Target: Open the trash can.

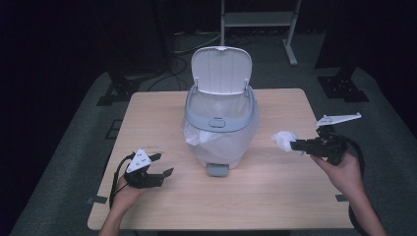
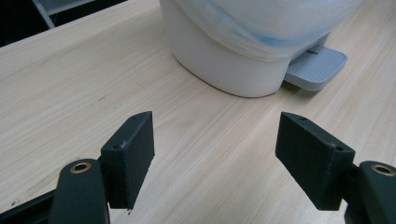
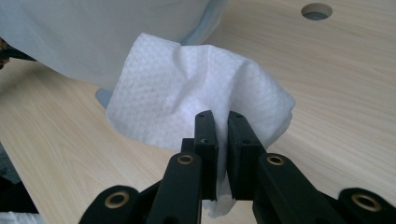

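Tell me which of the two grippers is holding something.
The right gripper: its jaws are closed on a white paper towel. The left gripper is open, with nothing between its jaws.

The right gripper (image 3: 222, 140) pinches a crumpled white paper towel (image 3: 187, 98) between its jaws above the wooden table (image 3: 336, 93).

Left tool (image 1: 160, 164) agape, right tool (image 1: 294, 145) clamped.

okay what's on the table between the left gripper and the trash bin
Nothing: bare wood. The left gripper view shows plain tabletop from the open left gripper up to the bin and its pedal.
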`<state>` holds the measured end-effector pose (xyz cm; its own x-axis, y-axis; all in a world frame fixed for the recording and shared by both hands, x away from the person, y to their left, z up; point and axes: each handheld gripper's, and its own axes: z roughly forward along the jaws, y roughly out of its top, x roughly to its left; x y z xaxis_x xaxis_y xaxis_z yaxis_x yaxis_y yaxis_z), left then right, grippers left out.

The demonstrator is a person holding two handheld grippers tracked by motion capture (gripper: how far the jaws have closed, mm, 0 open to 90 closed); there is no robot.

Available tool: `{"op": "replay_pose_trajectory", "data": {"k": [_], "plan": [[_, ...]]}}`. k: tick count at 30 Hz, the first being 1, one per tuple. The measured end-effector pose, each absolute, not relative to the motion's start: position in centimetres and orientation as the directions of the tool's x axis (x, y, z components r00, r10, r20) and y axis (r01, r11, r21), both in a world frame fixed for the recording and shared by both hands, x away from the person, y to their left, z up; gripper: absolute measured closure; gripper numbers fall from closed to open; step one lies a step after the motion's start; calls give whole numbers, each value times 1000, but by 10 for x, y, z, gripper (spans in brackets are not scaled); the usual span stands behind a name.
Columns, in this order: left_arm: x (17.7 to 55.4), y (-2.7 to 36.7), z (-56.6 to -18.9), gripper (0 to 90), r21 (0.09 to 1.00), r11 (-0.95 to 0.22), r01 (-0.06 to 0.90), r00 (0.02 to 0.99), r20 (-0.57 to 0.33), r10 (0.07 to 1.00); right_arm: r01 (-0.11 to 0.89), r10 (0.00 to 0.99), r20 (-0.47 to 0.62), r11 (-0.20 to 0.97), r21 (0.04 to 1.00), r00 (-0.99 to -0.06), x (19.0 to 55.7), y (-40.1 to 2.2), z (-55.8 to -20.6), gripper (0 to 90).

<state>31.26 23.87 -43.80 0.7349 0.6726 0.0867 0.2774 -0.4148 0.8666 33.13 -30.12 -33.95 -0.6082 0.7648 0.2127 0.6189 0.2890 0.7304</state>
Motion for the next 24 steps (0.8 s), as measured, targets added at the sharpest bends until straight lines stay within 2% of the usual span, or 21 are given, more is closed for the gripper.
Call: {"op": "replay_pose_trajectory", "data": {"k": [24], "plan": [[314,239,-440,253,863,-412,291,732,77,677,563,728,178,325,760,-662,336,-286,-278,832]]}}
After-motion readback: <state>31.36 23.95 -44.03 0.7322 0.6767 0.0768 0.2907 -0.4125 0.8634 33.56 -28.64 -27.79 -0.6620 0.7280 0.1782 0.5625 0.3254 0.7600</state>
